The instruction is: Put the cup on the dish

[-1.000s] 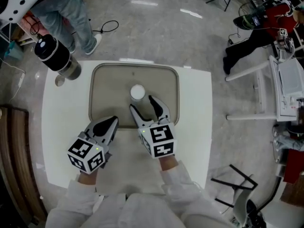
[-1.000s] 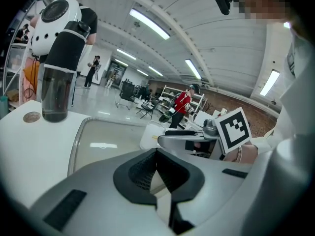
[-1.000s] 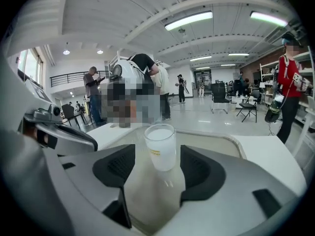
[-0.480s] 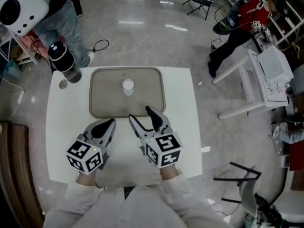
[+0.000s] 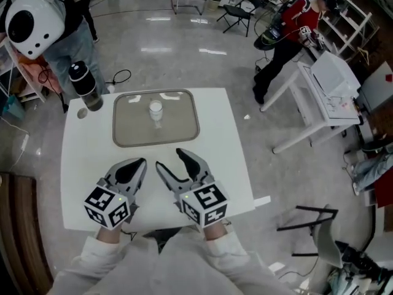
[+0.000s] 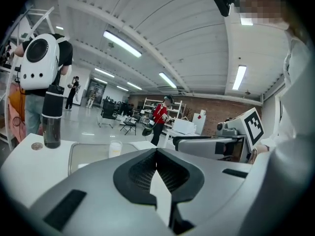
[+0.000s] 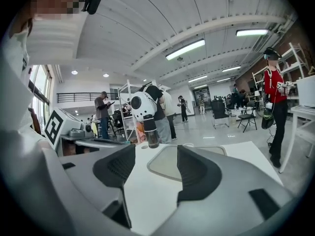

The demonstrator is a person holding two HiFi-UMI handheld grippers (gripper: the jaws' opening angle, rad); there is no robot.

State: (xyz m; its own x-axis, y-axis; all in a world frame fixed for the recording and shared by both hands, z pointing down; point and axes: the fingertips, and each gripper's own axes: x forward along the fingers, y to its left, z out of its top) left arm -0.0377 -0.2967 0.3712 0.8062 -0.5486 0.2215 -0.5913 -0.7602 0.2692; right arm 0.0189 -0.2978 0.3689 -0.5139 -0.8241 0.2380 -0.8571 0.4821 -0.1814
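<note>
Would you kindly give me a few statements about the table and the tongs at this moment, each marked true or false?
1. The cup stands on the dish. True.
2. The right tongs grip the cup. False: they are open and empty, over the table on the near side of the dish.
3. The left tongs are shut with nothing between them. True.
4. The dark bottle stands on the dish. False: it stands on the table, off the dish's left end.
</note>
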